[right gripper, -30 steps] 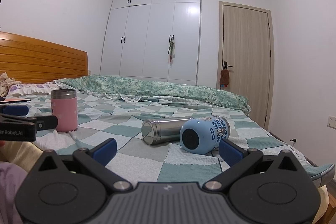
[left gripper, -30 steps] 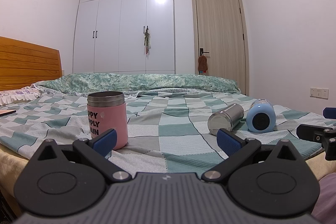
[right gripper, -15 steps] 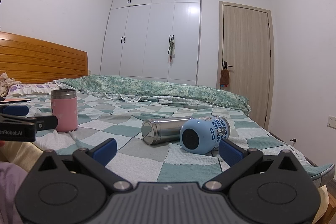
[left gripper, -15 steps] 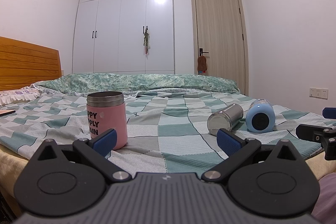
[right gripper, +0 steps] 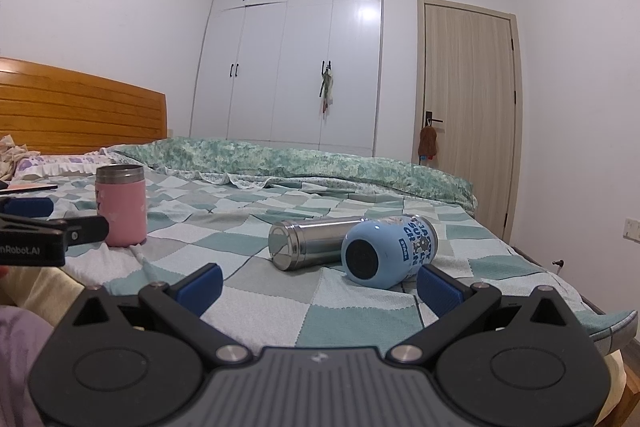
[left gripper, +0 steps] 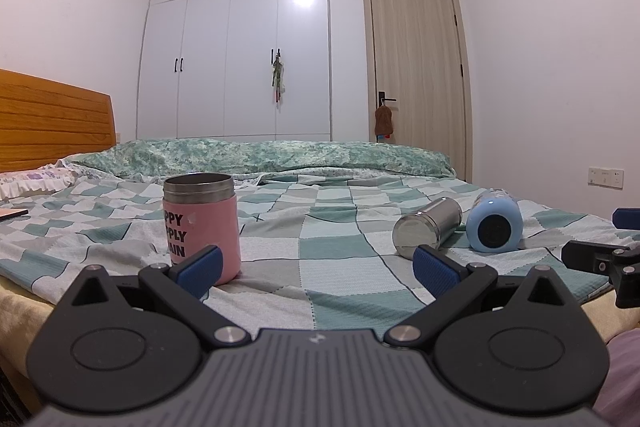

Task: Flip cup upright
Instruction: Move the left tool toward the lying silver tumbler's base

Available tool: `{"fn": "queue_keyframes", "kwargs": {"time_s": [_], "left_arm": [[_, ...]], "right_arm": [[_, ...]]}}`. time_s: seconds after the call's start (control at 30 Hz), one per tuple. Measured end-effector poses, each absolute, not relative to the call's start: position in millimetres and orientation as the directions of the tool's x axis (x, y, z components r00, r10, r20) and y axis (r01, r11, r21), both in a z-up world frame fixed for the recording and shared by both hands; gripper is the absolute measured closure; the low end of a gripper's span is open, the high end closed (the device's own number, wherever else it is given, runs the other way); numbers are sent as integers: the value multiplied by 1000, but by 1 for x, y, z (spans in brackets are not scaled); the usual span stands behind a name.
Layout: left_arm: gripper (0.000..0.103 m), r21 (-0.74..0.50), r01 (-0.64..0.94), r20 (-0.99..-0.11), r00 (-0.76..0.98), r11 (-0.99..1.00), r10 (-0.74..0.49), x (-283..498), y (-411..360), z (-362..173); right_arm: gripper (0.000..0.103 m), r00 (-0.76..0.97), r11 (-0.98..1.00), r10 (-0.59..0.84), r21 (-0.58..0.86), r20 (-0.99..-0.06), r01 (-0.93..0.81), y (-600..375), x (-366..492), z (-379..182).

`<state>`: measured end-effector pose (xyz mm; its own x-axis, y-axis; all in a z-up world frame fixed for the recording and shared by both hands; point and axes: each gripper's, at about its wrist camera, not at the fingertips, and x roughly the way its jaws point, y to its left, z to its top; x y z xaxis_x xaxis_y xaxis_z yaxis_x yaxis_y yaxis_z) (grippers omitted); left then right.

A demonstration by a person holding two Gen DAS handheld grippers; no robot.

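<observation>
left gripper (left gripper: 316,265) wide open, empty, right gripper (right gripper: 318,285) likewise

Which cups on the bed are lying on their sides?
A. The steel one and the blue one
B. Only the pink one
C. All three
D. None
A: the steel cup and the blue cup lie on their sides next to each other on the bed, while the pink cup stands upright.
</observation>
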<state>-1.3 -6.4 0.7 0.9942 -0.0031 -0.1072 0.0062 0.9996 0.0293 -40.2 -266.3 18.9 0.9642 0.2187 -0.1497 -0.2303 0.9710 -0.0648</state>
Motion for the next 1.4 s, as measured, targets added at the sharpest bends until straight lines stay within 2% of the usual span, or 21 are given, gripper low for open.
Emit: {"fn": "queue_keyframes", "kwargs": {"time_s": [0.27, 0.53, 0.77, 1.03, 1.4], "left_arm": [[0, 52, 77, -203, 977, 996, -65, 20, -18, 12], [0, 108, 180, -278, 950, 978, -144, 76, -47, 38], [0, 172, 271, -374, 907, 947, -192, 143, -81, 57], [0, 202, 331, -506, 841, 922, -191, 218, -110, 61], [0, 252, 390, -679, 724, 886, -126, 307, -145, 40]], "right_arm": [[0, 954, 971, 235, -2, -184, -239, -283, -28, 29], [0, 953, 971, 224, -34, -206, -235, -297, 13, 41], [0, 933, 964, 238, -48, -270, -260, -315, 63, 54], [0, 893, 952, 262, -51, -367, -301, -337, 122, 68], [0, 855, 941, 282, -47, -436, -335, -361, 169, 67]]}}
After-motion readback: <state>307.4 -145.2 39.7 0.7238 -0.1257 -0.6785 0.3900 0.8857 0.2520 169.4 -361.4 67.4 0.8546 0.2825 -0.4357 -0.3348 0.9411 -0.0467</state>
